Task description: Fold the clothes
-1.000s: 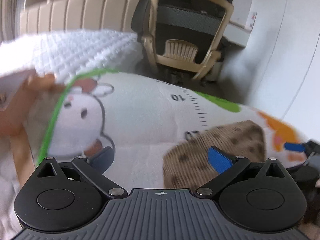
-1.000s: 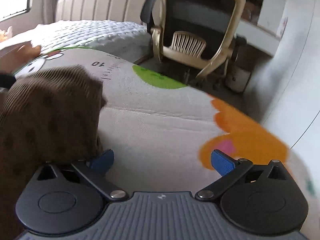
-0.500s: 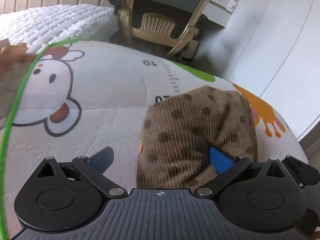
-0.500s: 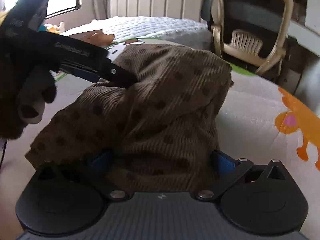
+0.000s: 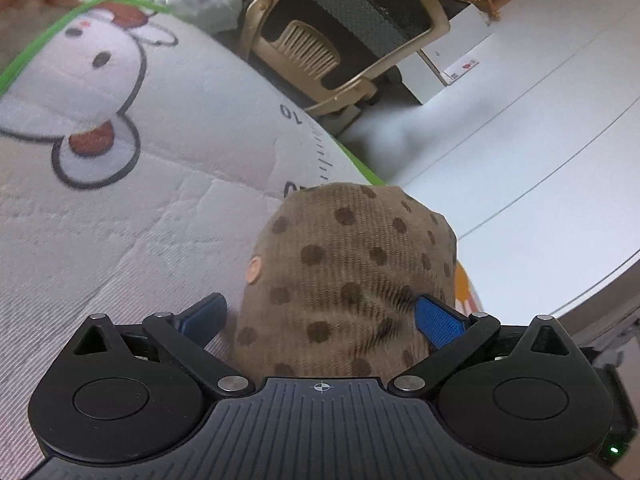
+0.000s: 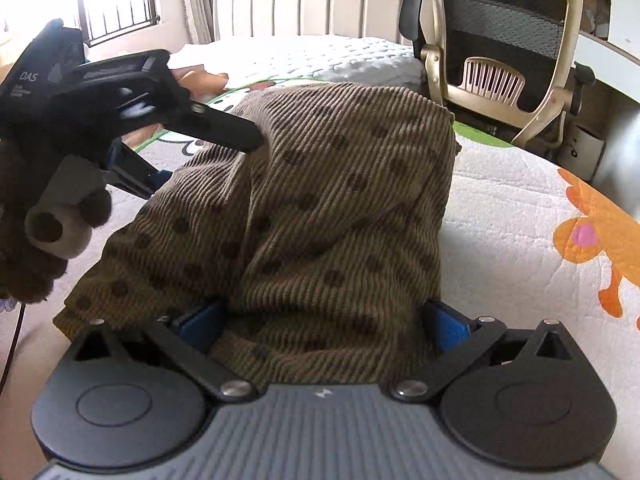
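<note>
Garment lifted between both hands.
Your left hand-held gripper (image 5: 320,314) and right hand-held gripper (image 6: 322,322) stand wide, spotted brown garment (image 6: 320,208) bunched between their fingers; grip unclear.

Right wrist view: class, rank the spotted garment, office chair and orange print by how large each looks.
1. Garment, though nearness inflates it.
2. Chair.
3. Orange print, partly cut off.

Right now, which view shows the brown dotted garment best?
The right wrist view. There the brown dotted corduroy garment fills the middle, draped in folds on the printed mat, with the left gripper at its upper edge. The left wrist view shows only one bunched end between its fingers.
</note>
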### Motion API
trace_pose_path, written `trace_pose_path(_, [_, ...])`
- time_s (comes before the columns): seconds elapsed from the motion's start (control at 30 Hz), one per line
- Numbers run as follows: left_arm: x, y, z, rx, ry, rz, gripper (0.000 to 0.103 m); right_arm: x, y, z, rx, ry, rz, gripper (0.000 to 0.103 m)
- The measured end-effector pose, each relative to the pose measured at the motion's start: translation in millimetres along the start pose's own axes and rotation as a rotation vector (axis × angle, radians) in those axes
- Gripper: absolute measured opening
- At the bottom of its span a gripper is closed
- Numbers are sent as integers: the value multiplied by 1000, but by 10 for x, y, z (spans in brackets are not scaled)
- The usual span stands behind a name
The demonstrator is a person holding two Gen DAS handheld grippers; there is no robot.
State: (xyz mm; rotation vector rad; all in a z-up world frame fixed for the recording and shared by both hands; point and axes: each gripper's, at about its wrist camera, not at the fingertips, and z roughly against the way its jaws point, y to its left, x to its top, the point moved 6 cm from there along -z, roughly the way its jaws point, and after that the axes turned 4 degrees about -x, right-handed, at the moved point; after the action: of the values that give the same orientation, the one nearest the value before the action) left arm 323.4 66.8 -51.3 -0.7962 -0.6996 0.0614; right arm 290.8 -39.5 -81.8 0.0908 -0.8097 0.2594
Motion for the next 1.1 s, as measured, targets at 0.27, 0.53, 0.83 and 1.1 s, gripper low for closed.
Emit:
trace_pose_path(0.27, [353,-189,73,244,-97,-245,65,374,194,-305,-67,-91,76,103])
trace_pose_path(0.53, [230,-46,447,399,-88,-431,91,508,175,-310,-29,-75,74,103])
trace_pose_path(0.83, [19,-45,244,482,-37,-552,92,1364,-346,-134,-179,-245,-71,103])
trace_pose_path(1.1, [-15,-39,282,447,-23,-533,93,1262,-413,-1137,-266,-108,-11,103])
